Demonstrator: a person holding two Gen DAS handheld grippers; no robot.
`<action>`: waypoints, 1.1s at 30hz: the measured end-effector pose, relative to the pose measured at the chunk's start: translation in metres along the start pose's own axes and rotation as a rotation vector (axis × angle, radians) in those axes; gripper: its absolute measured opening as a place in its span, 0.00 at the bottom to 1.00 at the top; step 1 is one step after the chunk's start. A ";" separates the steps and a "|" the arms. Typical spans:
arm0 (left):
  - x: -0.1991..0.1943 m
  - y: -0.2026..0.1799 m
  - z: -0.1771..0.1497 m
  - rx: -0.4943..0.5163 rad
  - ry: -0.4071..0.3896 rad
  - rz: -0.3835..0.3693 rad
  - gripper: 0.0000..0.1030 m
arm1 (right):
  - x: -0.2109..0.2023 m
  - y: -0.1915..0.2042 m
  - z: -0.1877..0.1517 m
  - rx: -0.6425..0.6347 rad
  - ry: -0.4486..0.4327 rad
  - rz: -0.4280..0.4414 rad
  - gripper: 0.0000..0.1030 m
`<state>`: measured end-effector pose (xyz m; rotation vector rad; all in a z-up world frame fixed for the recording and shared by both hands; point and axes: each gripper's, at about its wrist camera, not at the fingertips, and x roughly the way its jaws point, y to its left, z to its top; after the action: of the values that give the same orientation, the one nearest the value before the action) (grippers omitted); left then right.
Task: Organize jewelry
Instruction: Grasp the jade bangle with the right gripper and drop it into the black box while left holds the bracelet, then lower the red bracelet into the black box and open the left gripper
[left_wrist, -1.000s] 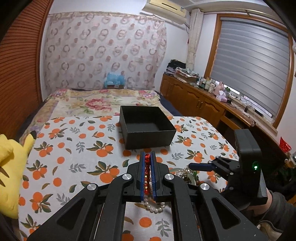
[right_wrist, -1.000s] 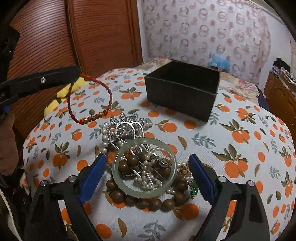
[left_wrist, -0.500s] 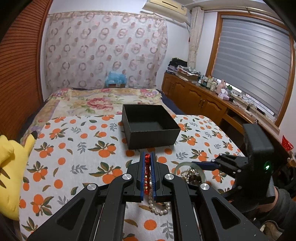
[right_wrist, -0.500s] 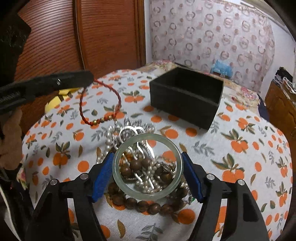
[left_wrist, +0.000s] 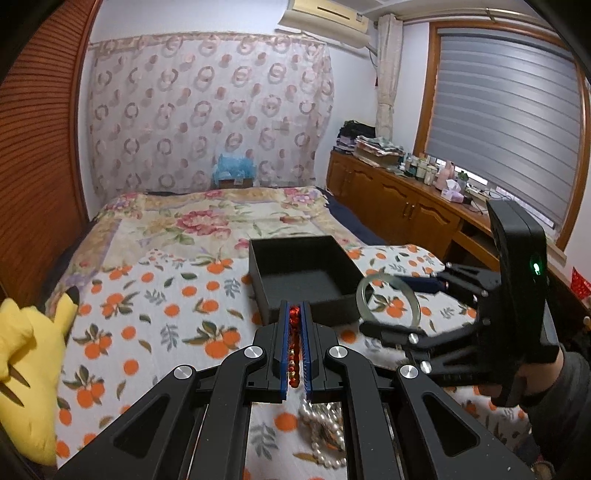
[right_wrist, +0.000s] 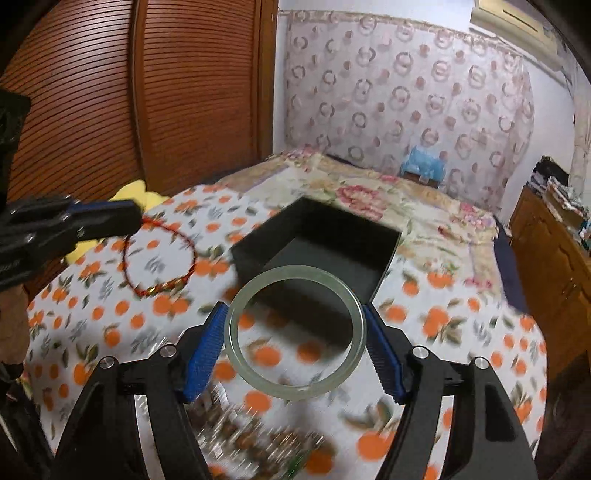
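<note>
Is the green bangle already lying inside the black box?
No, the green bangle is held between the right claw's pads, above the cloth, before the black box.

Orange-print bed cover (left_wrist: 155, 317) under black box (left_wrist: 306, 280), jewelry heap (left_wrist: 325, 435), yellow plush (left_wrist: 26, 354)

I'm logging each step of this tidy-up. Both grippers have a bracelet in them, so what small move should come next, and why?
Probably carry the right gripper forward until the green bangle hangs over the open black box, then release. The bangle is clamped between the blue pads, lifted off the jewelry pile. The left gripper holds the red bracelet off to the side.
</note>
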<state>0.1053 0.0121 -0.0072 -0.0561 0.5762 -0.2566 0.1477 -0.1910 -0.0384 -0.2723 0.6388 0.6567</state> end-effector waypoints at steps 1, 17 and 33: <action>0.002 0.002 0.003 0.002 -0.001 0.005 0.05 | 0.003 -0.003 0.005 0.000 -0.005 -0.003 0.72; 0.039 0.010 0.041 0.022 0.005 0.067 0.05 | 0.069 -0.031 0.042 0.018 0.016 0.011 0.72; 0.072 -0.005 0.052 0.042 0.025 0.073 0.05 | 0.039 -0.057 0.022 0.115 -0.018 0.010 0.73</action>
<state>0.1910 -0.0117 -0.0009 0.0091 0.5964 -0.1985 0.2185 -0.2067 -0.0433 -0.1566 0.6586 0.6295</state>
